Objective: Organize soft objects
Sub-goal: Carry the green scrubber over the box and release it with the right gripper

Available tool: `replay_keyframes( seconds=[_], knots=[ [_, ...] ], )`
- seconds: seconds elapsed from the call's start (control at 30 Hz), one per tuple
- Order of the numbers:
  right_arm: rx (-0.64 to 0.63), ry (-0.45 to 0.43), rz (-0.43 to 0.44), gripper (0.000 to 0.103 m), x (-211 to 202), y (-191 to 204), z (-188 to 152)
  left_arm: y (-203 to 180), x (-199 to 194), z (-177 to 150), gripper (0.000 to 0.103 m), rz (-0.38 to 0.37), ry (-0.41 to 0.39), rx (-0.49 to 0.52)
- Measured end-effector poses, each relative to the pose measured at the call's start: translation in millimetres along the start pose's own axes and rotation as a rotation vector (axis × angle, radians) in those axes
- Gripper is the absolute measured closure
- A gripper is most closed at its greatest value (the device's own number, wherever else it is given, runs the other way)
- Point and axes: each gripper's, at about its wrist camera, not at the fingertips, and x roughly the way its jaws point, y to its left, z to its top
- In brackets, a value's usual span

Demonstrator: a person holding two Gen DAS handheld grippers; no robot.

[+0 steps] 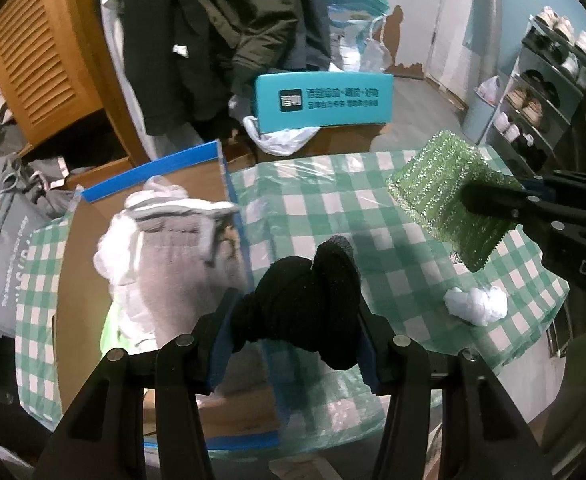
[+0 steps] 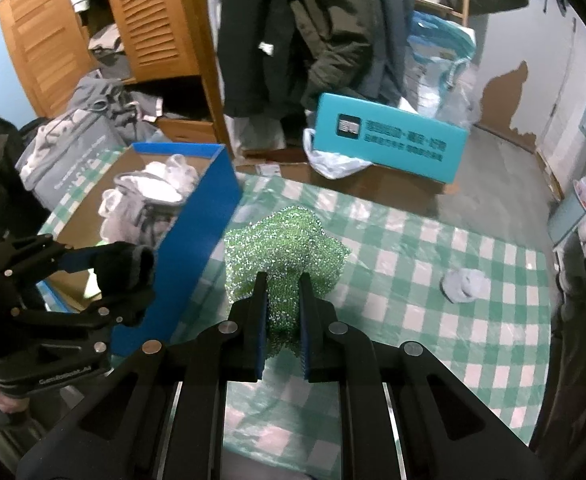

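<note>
My left gripper (image 1: 297, 316) is shut on a rolled black sock (image 1: 305, 296) and holds it above the right wall of the blue-edged cardboard box (image 1: 229, 184). The sock also shows in the right wrist view (image 2: 123, 268). My right gripper (image 2: 284, 312) is shut on a glittery green scrubbing cloth (image 2: 281, 248) held above the green checked tablecloth (image 2: 433, 288). The cloth shows at the right in the left wrist view (image 1: 453, 196). White and grey socks (image 1: 165, 240) lie in the box. A small white bundle (image 1: 477, 304) lies on the tablecloth.
A teal box (image 1: 323, 100) with a white plastic bag stands beyond the table. Dark coats (image 1: 221, 32) hang behind it. A wooden louvred wardrobe (image 1: 41, 64) and piled grey clothes are at the left. A shoe rack (image 1: 541, 92) stands at the right.
</note>
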Motion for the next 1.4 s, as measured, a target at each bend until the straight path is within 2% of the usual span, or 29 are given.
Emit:
replay_keyframes(
  seconds=[0.73, 1.4],
  knots=[
    [-0.158, 0.029, 0.092, 0.092, 25.2, 96.8, 23.4, 78.9, -16.5, -22.3, 0.049, 0.06, -0.017, -0.143],
    [-0.283, 0.095, 0.143, 0.092, 63.8, 173.5, 21.6, 165.5, 3.2, -47.7, 0.049, 0.092, 0.044, -0.334]
  ],
)
